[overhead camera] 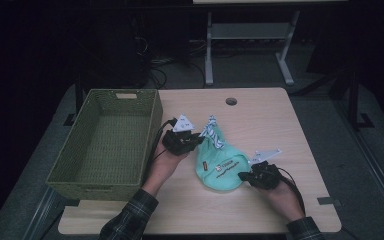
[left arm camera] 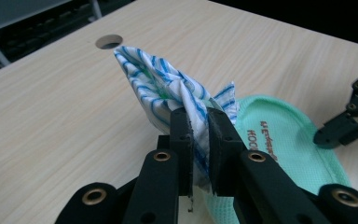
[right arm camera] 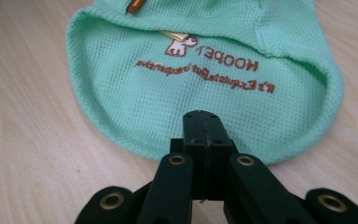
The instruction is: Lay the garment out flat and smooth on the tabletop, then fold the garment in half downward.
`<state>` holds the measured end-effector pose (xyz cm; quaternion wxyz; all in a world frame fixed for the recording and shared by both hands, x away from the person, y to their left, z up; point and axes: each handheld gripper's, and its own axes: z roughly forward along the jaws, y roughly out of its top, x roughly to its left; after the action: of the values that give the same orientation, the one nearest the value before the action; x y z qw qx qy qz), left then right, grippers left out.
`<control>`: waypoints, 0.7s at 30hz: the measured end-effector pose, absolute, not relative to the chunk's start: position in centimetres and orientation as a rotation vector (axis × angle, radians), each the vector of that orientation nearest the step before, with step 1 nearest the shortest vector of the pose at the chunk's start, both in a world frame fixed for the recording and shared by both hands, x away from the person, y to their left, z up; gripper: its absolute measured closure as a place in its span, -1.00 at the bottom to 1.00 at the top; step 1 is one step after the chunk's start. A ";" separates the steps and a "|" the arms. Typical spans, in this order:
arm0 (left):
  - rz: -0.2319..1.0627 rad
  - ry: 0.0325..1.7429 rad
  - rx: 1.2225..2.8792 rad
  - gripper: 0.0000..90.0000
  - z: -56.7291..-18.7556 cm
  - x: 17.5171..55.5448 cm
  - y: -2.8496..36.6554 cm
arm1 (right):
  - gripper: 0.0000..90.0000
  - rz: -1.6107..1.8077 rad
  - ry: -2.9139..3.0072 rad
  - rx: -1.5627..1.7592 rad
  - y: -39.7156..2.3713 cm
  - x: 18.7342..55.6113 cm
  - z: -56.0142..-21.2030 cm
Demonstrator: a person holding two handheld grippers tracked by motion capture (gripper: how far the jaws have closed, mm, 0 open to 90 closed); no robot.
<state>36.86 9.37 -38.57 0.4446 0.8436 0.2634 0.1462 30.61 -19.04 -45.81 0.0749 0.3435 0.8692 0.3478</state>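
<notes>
Nearest the camera, two plaid sleeves (overhead camera: 130, 220) came up from the bottom edge, a hand on each tool.

Far left on the pale wooden table (overhead camera: 260, 115) sat the green woven basket (overhead camera: 105, 145), its floor bare, its right wall just beside the left hand.

Next along, the left gripper (overhead camera: 192, 141) had its jaws clamped on a blue-and-white striped cloth (left arm camera: 161, 88). From the left gripper view that cloth stood bunched up in a peak between the pads, its lower edge against the mint green garment.

Centre of the table, then: the mint green mesh garment (overhead camera: 220, 162) lay flat, the striped cloth at its far-left end. Brown writing ran across it, and from the right gripper view it appeared upside down: "HOOPET" beside a small dog logo, with a line of script beneath that was too small to make out in full.

Right of that, the right gripper (overhead camera: 245, 176) rested at the garment's near-right hem. Its jaws were pressed together, and they seemed to pinch the hem, though the fabric between them was hard to see.

A round cable hole (overhead camera: 231, 101) sat at the far edge.
</notes>
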 end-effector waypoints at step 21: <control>0.260 0.506 2.106 0.80 -38.3 35.0 7.6 | 1.00 1.014 2.616 1.056 -19.1 31.1 -46.4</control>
<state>34.96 7.58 -38.27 0.4617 0.8564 0.2056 0.1059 31.14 -19.10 -46.42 0.0719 0.3514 0.8704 0.3373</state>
